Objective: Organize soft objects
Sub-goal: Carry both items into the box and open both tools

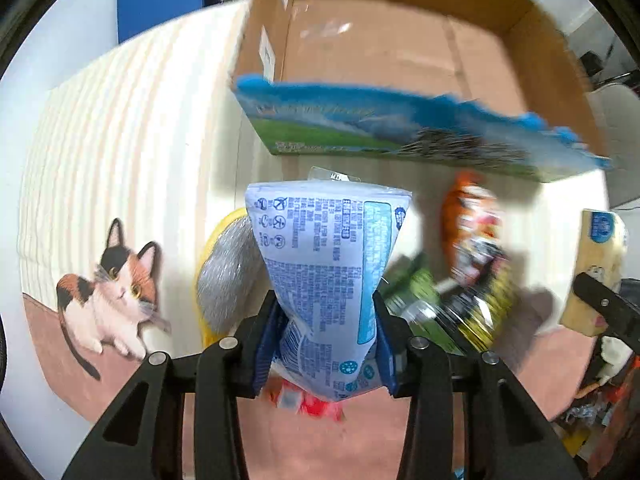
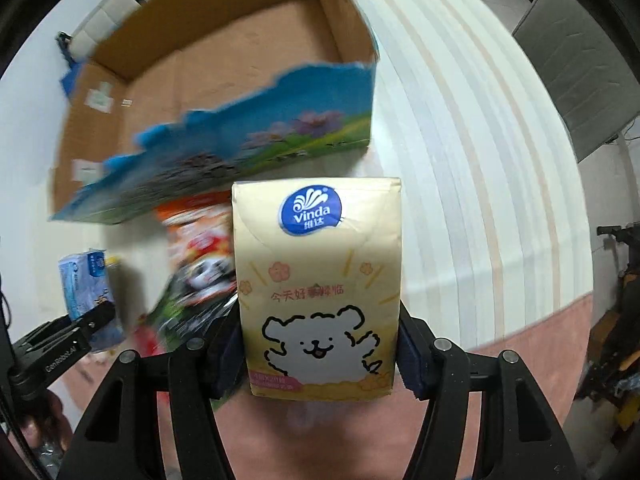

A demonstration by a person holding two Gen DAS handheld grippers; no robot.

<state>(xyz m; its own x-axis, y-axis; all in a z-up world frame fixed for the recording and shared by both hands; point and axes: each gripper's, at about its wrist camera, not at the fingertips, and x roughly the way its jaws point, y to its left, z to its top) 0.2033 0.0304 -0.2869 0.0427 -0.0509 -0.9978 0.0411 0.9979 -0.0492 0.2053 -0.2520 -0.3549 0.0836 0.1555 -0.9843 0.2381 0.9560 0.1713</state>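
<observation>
2 grippers each hold a soft pack just short of the open cardboard box (image 1: 400, 52). Its near wall, printed with blue sky and green grass, has a ragged torn top edge, and its brown floor shows bare apart from a few small labels and strips of tape.

The left gripper (image 1: 326, 344) has its fingers (image 1: 266, 344) closed on the lower part of a pale blue wet-wipes pack (image 1: 324, 264), pinching it into a waist so the top fans out upright. Behind it lie a yellow-rimmed silver pouch (image 1: 226, 272) on the left and, to the right, a blurred heap of snack bags (image 1: 472, 256) in orange, green and yellow, just in front of the box wall.

The right gripper (image 2: 320, 352) has its fingers (image 2: 408, 356) pressed against both sides of a cream Vinda tissue pack (image 2: 318, 288) with a white cartoon bear, held upright and square. From the left wrist view this pack shows at the far right.

To the left of the box the striped cream mat (image 1: 132, 152) on the tabletop lies open as far as its cat picture (image 1: 112, 292); to the right it also runs clear to its pink border.
</observation>
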